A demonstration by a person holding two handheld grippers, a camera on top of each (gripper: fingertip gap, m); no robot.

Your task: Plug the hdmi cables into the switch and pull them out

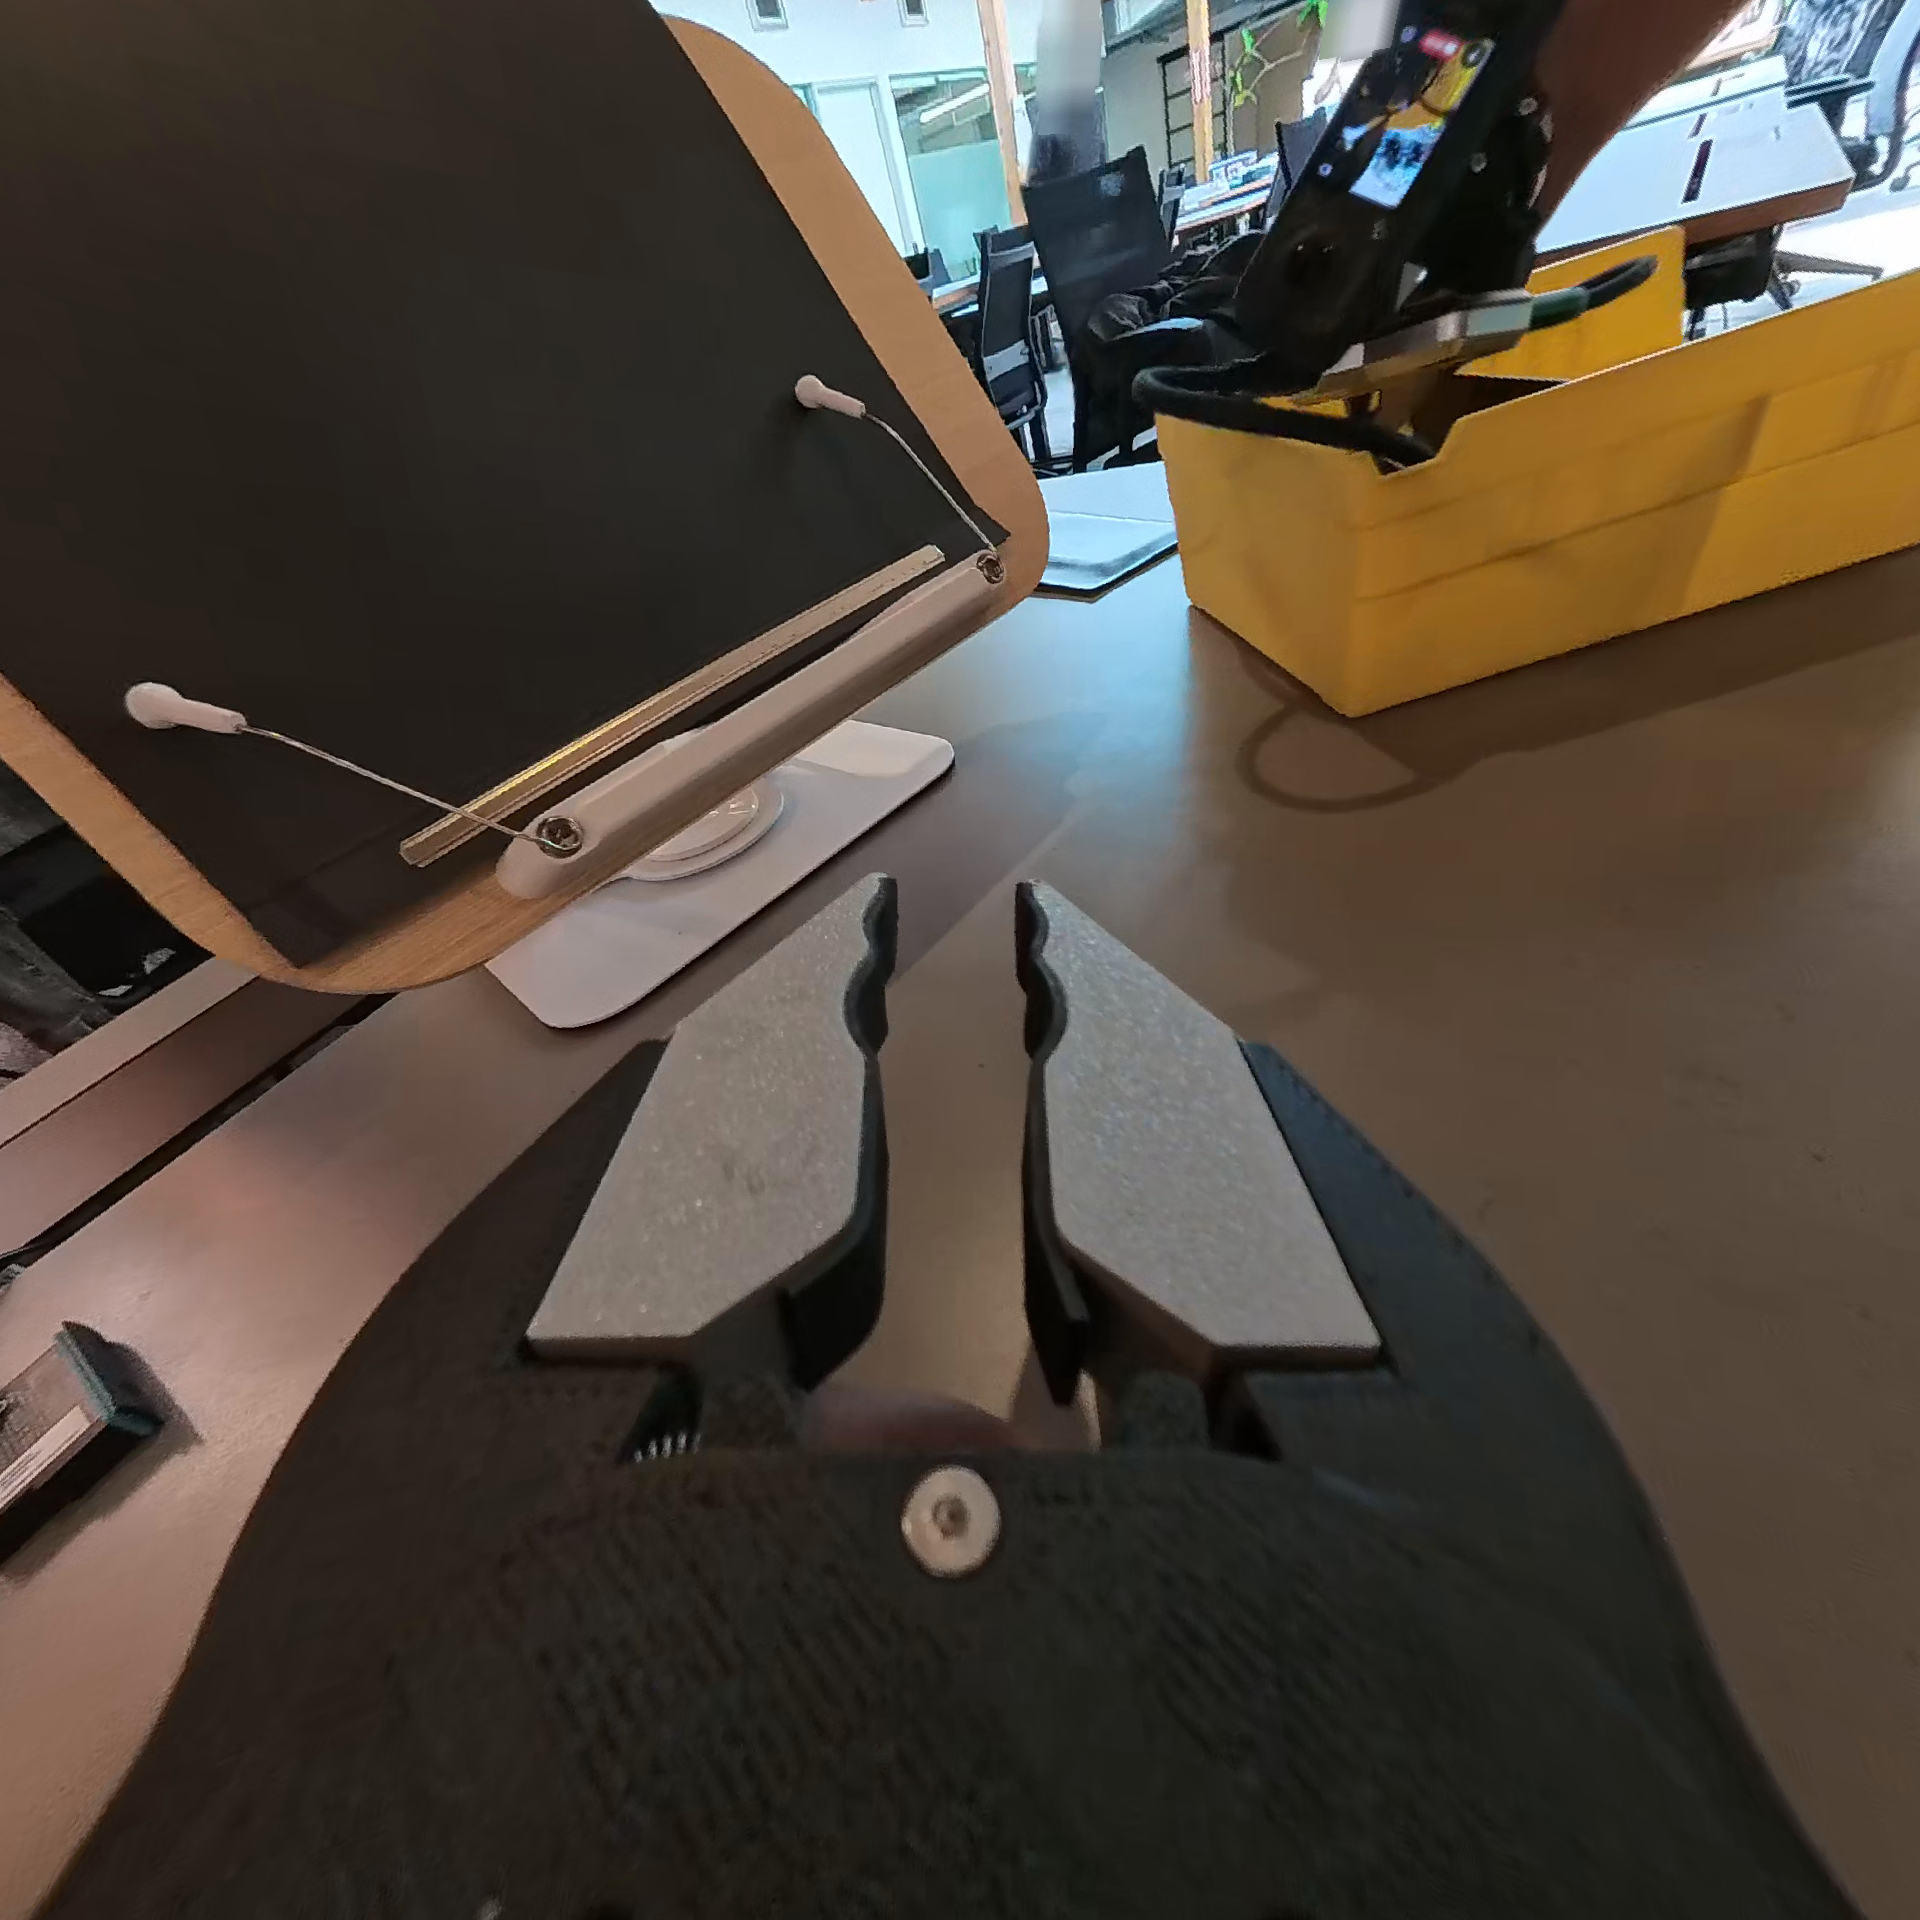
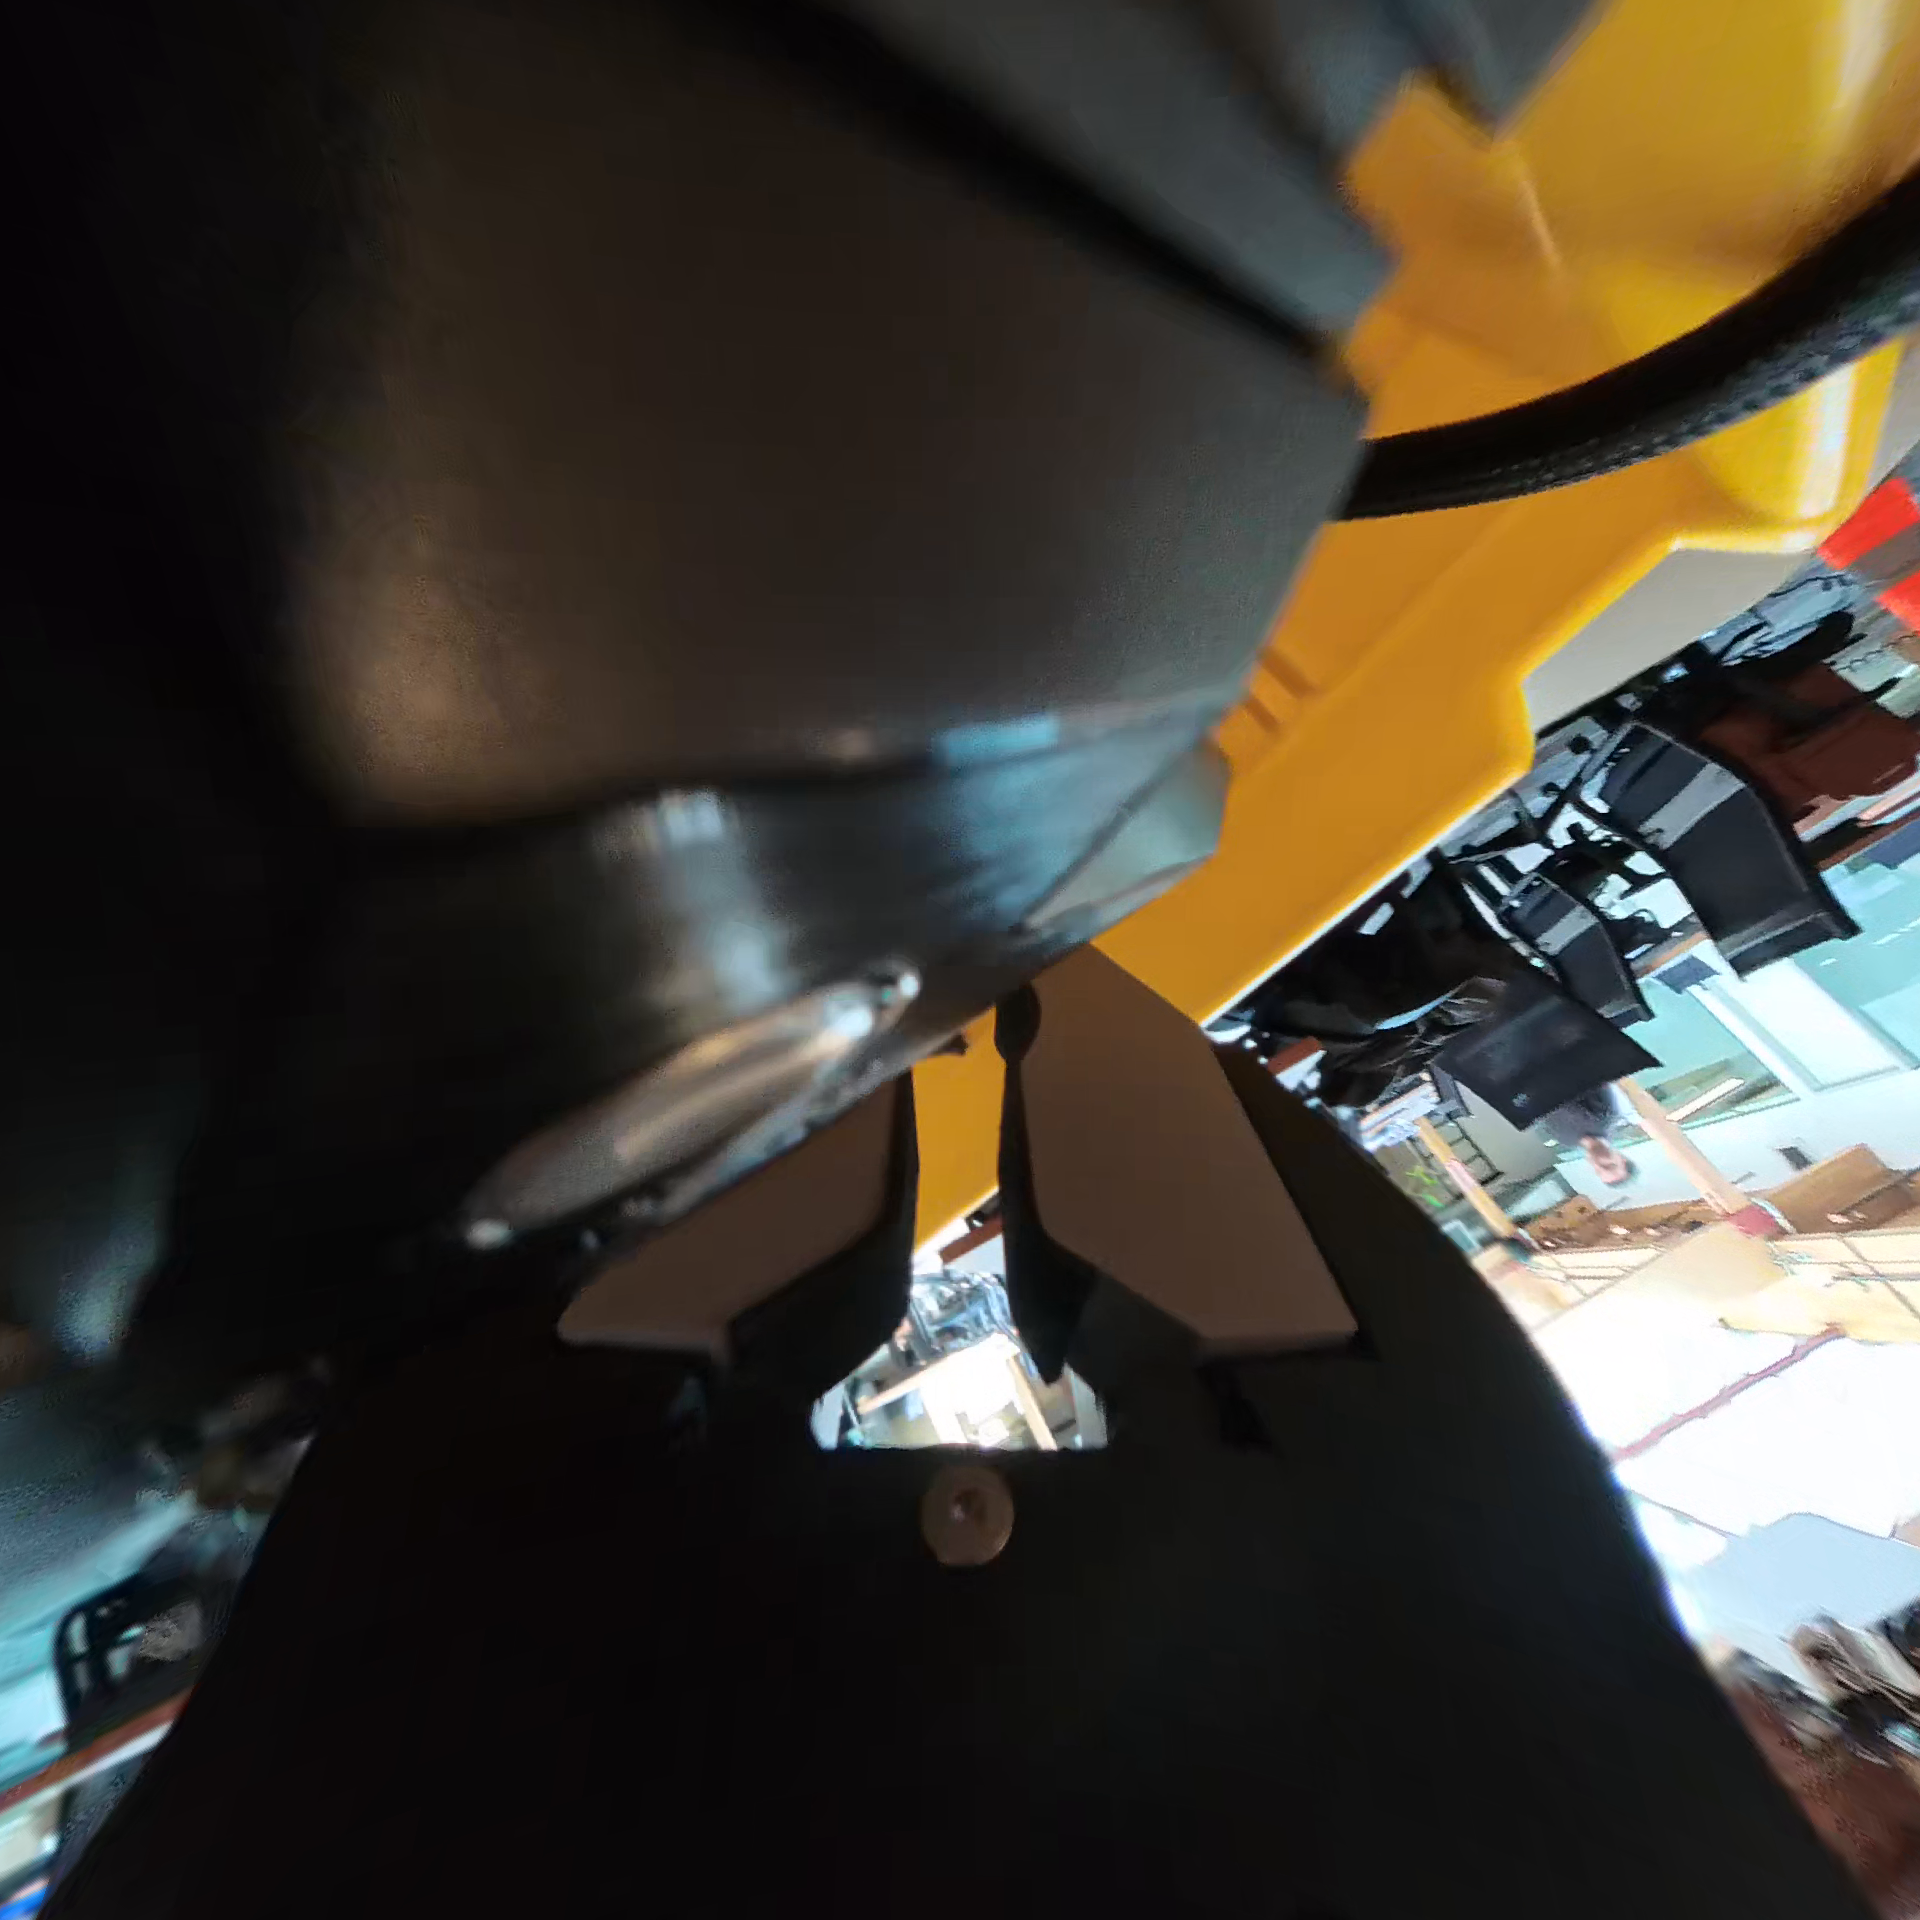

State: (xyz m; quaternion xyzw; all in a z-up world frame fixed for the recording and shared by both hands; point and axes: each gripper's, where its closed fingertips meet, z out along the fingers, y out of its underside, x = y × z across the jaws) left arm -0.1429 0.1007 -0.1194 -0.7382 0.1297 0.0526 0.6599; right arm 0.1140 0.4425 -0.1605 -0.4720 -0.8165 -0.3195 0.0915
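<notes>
My left gripper (image 1: 956,914) is open and empty, held low over the brown table (image 1: 1455,1039). My right gripper (image 1: 1382,358) is over the yellow box (image 1: 1507,540) at the upper right, shut on the grey metal HDMI switch (image 1: 1455,320). A black braided HDMI cable (image 1: 1226,393) hangs from the switch over the box's rim. In the right wrist view, which is turned upside down, the switch (image 2: 831,468) fills the frame right in front of the gripper (image 2: 961,1023). The cable (image 2: 1662,384) runs off to the right, with the box (image 2: 1351,831) behind it.
A wooden book stand with a black board (image 1: 416,416) on a white base (image 1: 748,894) stands at the left, close to my left gripper. A small dark device with a label (image 1: 73,1423) lies at the lower left. Office chairs and desks are far behind. My right fingertips sit around 45 centimetres from my left ones.
</notes>
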